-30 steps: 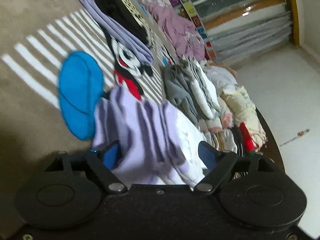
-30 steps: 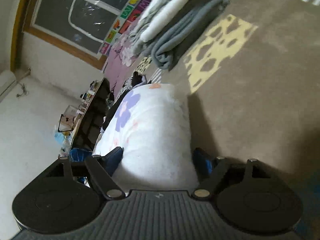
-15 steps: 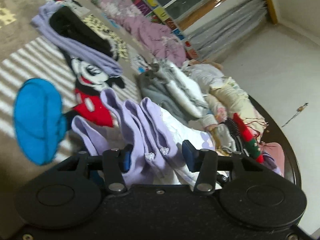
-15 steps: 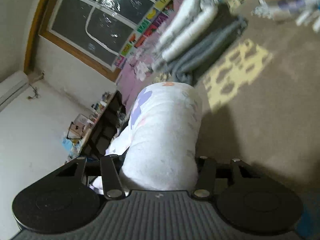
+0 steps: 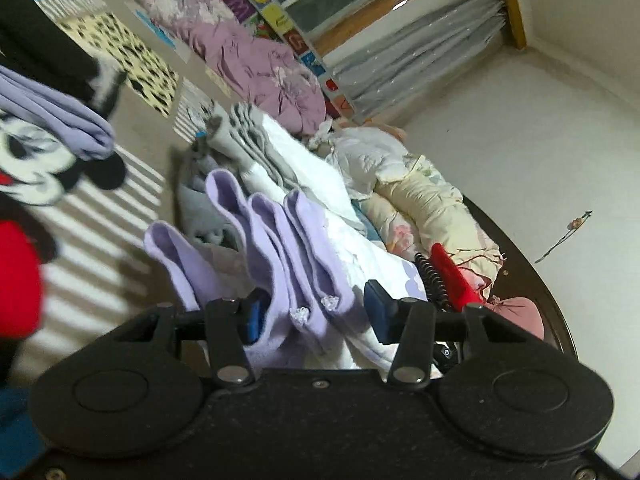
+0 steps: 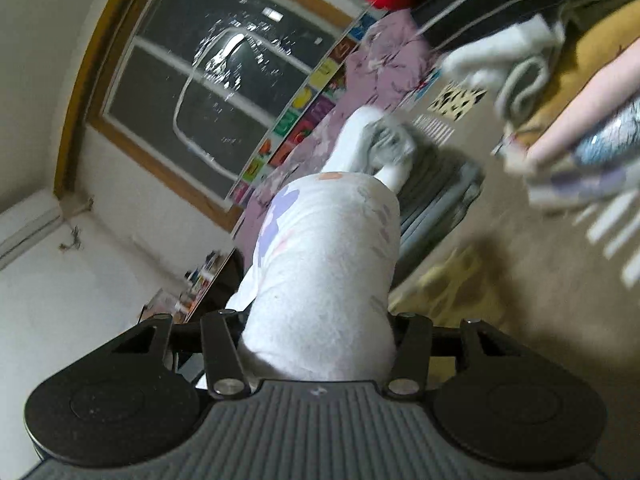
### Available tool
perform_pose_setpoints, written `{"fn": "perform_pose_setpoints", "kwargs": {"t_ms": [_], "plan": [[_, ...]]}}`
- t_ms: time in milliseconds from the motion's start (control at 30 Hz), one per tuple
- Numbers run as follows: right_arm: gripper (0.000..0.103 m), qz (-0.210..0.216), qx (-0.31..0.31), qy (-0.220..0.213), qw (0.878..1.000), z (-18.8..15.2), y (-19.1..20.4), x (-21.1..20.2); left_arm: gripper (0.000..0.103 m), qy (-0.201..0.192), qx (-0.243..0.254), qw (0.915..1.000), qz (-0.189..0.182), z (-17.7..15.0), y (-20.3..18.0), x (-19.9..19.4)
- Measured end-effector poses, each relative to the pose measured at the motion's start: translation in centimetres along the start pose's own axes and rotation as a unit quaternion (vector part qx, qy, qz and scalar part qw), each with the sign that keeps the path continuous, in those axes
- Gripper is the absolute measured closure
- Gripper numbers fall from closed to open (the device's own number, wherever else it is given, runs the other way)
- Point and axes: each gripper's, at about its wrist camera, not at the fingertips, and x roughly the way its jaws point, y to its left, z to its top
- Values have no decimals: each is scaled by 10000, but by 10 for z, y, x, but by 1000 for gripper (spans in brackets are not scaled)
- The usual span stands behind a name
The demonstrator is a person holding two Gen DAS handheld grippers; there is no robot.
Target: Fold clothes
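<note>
**A:** Garment (image 5: 280, 264) status, left wrist view first?

**B:** Left gripper (image 5: 312, 316) has its jaws closed part-way onto a bunched lilac edge of it, several pleats gathered between the blue pads (image 5: 253, 314). Two tiny bead details sit on the fabric there. White floral body of the cloth trails off to the right. Behind: grey-and-white folded stack (image 5: 256, 144), cream quilted bundle (image 5: 420, 200), cartoon-mouse rug (image 5: 36, 160) on the floor, red-handled brush (image 5: 452, 276) on a dark round worktop (image 5: 532, 276).

**A:** Firm clamp?

**B:** Left pad touches cloth; right pad shows a small gap. I'd call it a hold, not a hard pinch.

**A:** Right wrist view?

**B:** Right gripper (image 6: 320, 336) is clamped on the white floral end of the same garment (image 6: 324, 264); fabric fills the jaws and hides the pads. Cloth stands up in front of the lens, lifted off the carpet. Window (image 6: 224, 80) and purple bedding (image 6: 376, 60) behind; a person's forearm (image 6: 580, 112) at upper right, blurred.

**A:** Step?

**B:** My read: garment is held at two ends and raised, before the first fold.

**A:** Next move needs?

**B:** Probably spread the grippers to pull it taut, un-bunch the lilac pleats, then lay it flat on open carpet. Risk: left-side slip.
</note>
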Motion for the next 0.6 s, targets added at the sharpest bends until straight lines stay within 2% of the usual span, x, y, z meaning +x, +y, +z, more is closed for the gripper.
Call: {"fn": "perform_pose_setpoints", "kwargs": {"t_ms": [233, 300, 367, 500, 567, 600], "plan": [[52, -512, 491, -18, 9975, 15, -69, 40, 57, 318, -177, 9992, 178, 2, 31, 75], [54, -660, 713, -21, 9953, 14, -89, 51, 55, 442, -255, 9980, 377, -3, 42, 87], [53, -686, 659, -26, 9955, 14, -89, 53, 56, 628, -370, 9955, 609, -7, 53, 97], [51, -783, 585, 35, 9952, 16, -87, 58, 54, 670, -475, 9943, 680, -6, 54, 94], [45, -831, 577, 75, 9948, 18, -82, 55, 49, 651, -459, 9945, 681, -5, 48, 87], [42, -868, 554, 91, 9946, 19, -78, 53, 42, 622, -448, 9949, 660, -4, 44, 81]]}}
